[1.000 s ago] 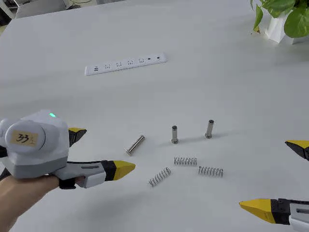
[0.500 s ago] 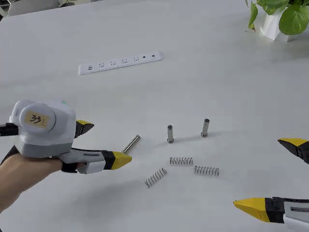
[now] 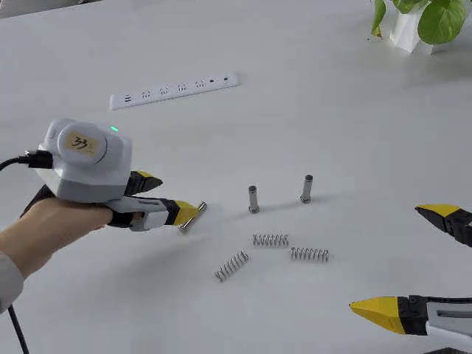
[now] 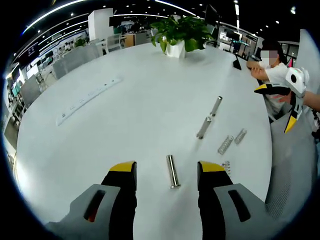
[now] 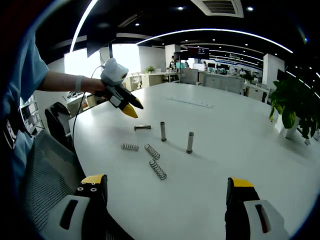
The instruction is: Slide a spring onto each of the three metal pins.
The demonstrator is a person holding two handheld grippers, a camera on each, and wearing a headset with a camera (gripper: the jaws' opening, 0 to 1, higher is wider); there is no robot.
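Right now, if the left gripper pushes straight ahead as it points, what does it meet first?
The lying pin, which sits lengthwise between the open jaws of the left gripper. Height is unclear, so the jaws might pass over it.

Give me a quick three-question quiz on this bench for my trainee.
1. How many springs already sit on a pin?
2. True or false: the left gripper is shut on a spring.
3. Where is the flat-lying pin? A) between the left gripper's open jaws; B) inside a spring; C) on top of another pin.
Key: 1 zero; 2 false; 3 A.
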